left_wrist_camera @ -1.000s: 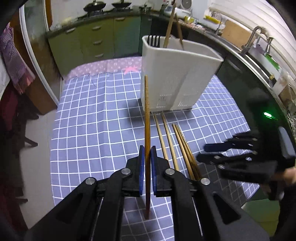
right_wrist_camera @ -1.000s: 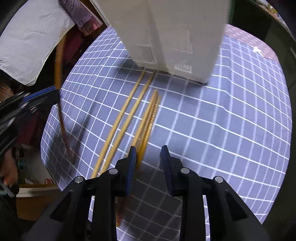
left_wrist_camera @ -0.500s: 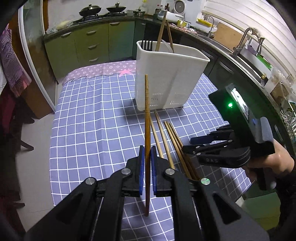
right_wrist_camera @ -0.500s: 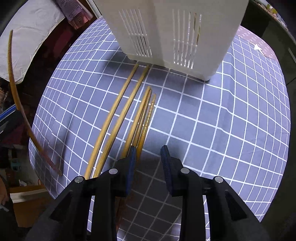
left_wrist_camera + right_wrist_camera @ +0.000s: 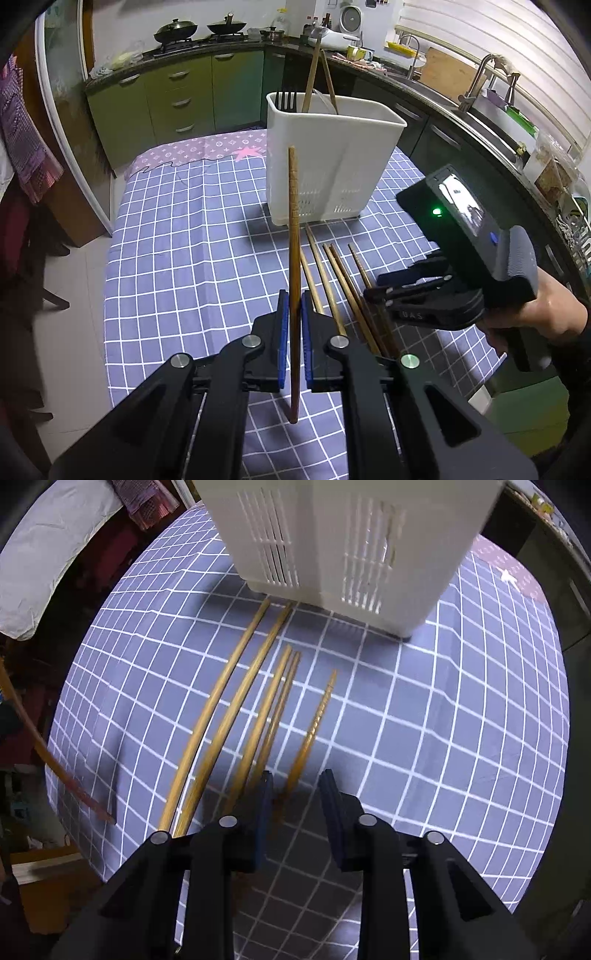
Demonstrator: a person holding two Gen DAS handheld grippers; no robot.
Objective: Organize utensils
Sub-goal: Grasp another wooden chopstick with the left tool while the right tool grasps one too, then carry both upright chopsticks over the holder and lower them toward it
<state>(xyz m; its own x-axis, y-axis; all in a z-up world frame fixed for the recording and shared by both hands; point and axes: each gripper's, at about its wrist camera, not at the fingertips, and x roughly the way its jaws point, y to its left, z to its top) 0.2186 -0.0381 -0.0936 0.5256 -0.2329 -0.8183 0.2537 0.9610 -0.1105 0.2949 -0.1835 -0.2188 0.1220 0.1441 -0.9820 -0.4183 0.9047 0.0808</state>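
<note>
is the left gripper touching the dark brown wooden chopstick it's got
Touching. The left wrist view shows the left gripper with both blue pads pressed against the dark brown wooden chopstick, which stands upright above the checked cloth.

Five chopsticks (image 5: pixel 266 716) lying, one held chopstick (image 5: pixel 293 236).

Both cameras were trained on the white utensil bin (image 5: pixel 334 162). The left wrist view sat high and well back from it, looking forward and slightly down across the checked table (image 5: pixel 177 243) toward the kitchen cabinets (image 5: pixel 177 99) behind the bin. The right wrist view hung close to the bin (image 5: pixel 347 535), tilted steeply down at its slotted base. Both showed the loose chopsticks (image 5: pixel 332 280) (image 5: pixel 266 716) lying before the bin.
</note>
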